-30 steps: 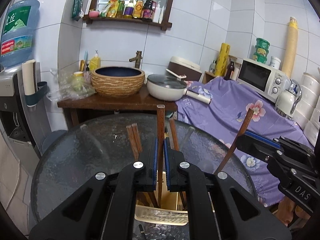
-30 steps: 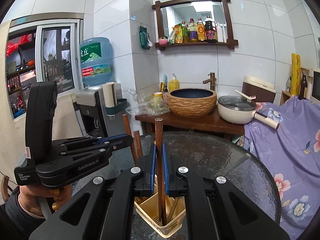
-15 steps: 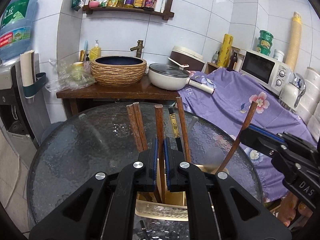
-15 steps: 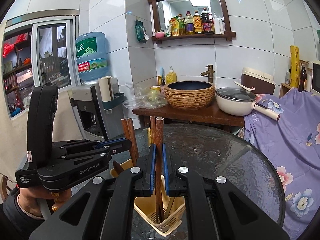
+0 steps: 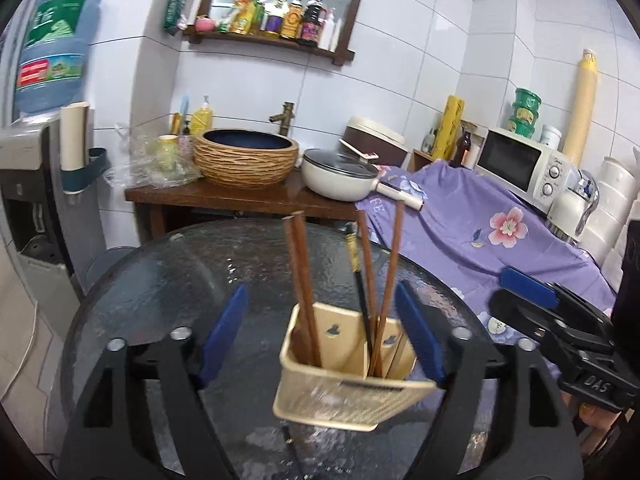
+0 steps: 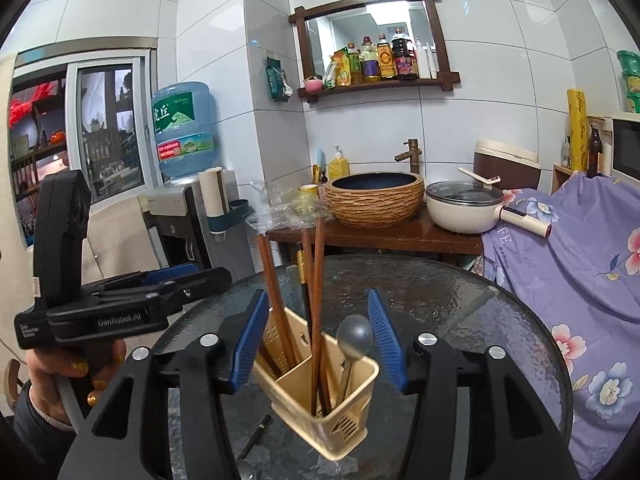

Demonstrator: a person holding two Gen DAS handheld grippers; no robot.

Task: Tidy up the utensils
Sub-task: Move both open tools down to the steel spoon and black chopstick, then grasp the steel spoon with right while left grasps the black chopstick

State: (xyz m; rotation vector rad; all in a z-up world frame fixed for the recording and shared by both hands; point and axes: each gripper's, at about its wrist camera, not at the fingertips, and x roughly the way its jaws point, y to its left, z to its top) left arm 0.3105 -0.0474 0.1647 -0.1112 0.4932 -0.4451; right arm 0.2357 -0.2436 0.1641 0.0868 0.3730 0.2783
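Note:
A cream utensil holder [image 5: 348, 376] [image 6: 320, 400] stands on the round glass table [image 5: 160, 280] [image 6: 480, 320]. Several brown chopsticks [image 5: 300, 280] [image 6: 316, 300] and a black one [image 5: 358, 276] stand upright in it, and a metal spoon [image 6: 354, 340] leans in one compartment. My left gripper [image 5: 322, 332] hangs just above and behind the holder, jaws opening wide; the chopsticks rise between the pads without touching them. My right gripper [image 6: 318, 340] is also opening around the chopsticks with its pads off them. Each gripper shows in the other's view: the right gripper [image 5: 560, 320] and the left gripper [image 6: 120, 304], which a hand [image 6: 60, 376] holds.
A dark utensil [image 6: 256, 436] lies on the glass near the holder. Behind the table a wooden stand [image 5: 240, 200] carries a woven basin [image 5: 246, 156] and a lidded pot [image 5: 340, 176]. Purple flowered cloth [image 5: 480, 232] lies to the right, and a water dispenser [image 6: 180, 216] stands at the left.
Both grippers were shut on a brown chopstick each and now stand open. The chopsticks have dropped into the holder. Both grippers have come lower and closer to the holder.

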